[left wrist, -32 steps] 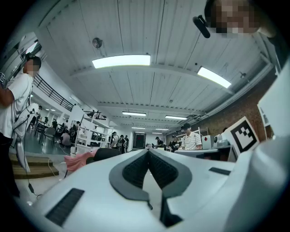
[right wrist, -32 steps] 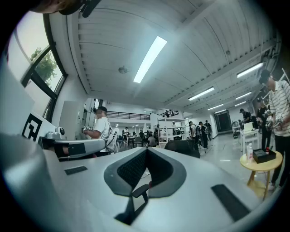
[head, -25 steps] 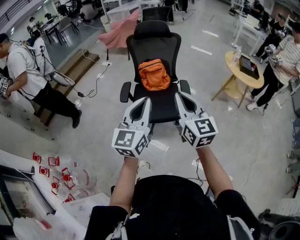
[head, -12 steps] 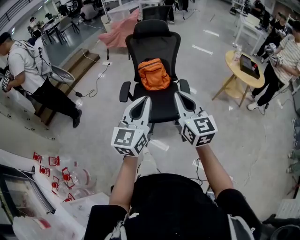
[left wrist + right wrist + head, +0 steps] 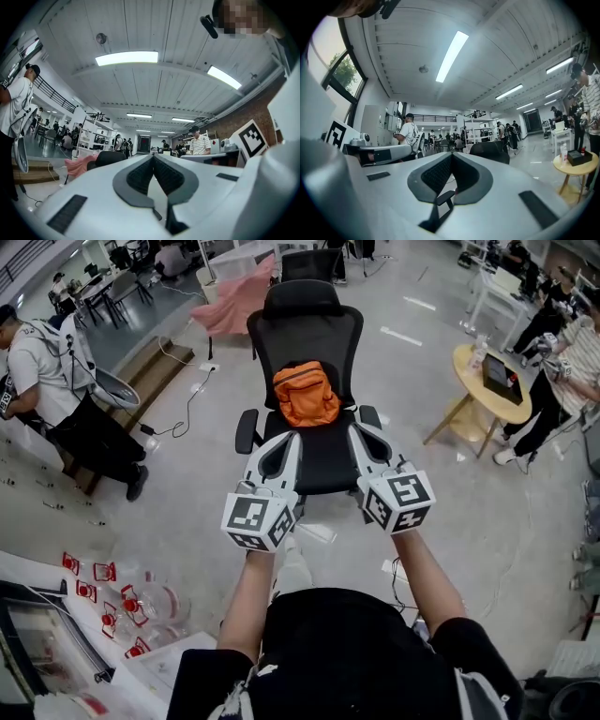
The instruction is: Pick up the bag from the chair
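An orange bag (image 5: 306, 395) leans against the backrest of a black office chair (image 5: 323, 460), seen at upper centre of the head view. Both grippers are held side by side over the seat's front edge, short of the bag and pointing toward it. The left gripper (image 5: 287, 439) is shut with nothing in it, its dark pads (image 5: 140, 176) meeting at the tip. The right gripper (image 5: 362, 434) is likewise shut and empty, pads (image 5: 440, 173) closed together. The bag is hidden in both gripper views; only the chair's top (image 5: 110, 158) (image 5: 490, 151) shows past the jaws.
A person (image 5: 56, 381) stands bent over at the left by a low wooden platform (image 5: 145, 371) with cables on the floor. A round wooden table (image 5: 487, 381) and more people (image 5: 562, 352) are at the right. A worktable with red-and-white parts (image 5: 103, 606) lies at lower left.
Both grippers stay shut and almost still. The chair and bag have drifted slightly left in view, and the person at the left has stepped further left.
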### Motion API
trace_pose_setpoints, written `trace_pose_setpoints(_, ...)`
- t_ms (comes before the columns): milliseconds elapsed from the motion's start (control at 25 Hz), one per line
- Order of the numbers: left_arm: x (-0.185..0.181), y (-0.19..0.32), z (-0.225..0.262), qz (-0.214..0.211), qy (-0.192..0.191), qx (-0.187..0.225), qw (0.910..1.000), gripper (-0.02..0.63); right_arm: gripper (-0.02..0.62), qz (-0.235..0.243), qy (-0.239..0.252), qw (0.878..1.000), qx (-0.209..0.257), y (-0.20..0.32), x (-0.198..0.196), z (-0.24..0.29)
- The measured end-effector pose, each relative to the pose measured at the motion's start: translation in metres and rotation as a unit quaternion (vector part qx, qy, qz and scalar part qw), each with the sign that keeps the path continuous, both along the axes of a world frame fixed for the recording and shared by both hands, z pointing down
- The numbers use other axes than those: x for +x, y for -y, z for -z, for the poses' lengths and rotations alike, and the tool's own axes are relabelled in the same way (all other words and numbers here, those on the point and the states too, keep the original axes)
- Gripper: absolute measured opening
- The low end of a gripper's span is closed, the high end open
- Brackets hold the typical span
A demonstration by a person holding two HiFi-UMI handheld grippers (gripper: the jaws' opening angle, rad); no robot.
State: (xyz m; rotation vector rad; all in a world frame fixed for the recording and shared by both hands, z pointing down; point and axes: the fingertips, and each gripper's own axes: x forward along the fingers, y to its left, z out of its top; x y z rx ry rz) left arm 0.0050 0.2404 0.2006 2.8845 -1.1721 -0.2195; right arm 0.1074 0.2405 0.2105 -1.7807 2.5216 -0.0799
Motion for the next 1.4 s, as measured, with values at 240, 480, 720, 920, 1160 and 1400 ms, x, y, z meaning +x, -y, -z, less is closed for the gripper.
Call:
trace_pose_setpoints(240,-0.004,0.051,-0.004,0.002,-0.004,-0.007,1.0,0.009,0.0,0.007,0.002,1.0,-0.005,0.051,-0.004,-0.003)
trace_pose_setpoints(480,-0.014,0.104,-0.004,-0.003,-0.003,-0.013,0.9999,0.009,0.0,0.006,0.002,1.0,-0.016,0.103,-0.018,-0.006)
trace_pose_setpoints(720,-0.027,0.16,-0.003,-0.01,-0.001,-0.024,0.9997,0.009,0.0,-0.001,0.003,1.0,-0.027,0.158,-0.029,-0.005)
trace_pose_setpoints(920,-0.045,0.207,-0.006,-0.017,0.001,-0.034,0.9993,0.009,0.0,-0.01,0.003,0.999,-0.034,0.205,-0.046,-0.005)
trace_pose_setpoints(1160,-0.072,0.257,-0.007,-0.021,-0.001,-0.037,0.9991,0.009,0.0,-0.015,0.001,0.999,-0.035,0.256,-0.072,-0.005)
trace_pose_setpoints(1400,-0.094,0.295,-0.014,-0.027,-0.004,-0.045,0.9986,0.009,0.0,-0.02,-0.003,0.999,-0.043,0.293,-0.093,-0.011)
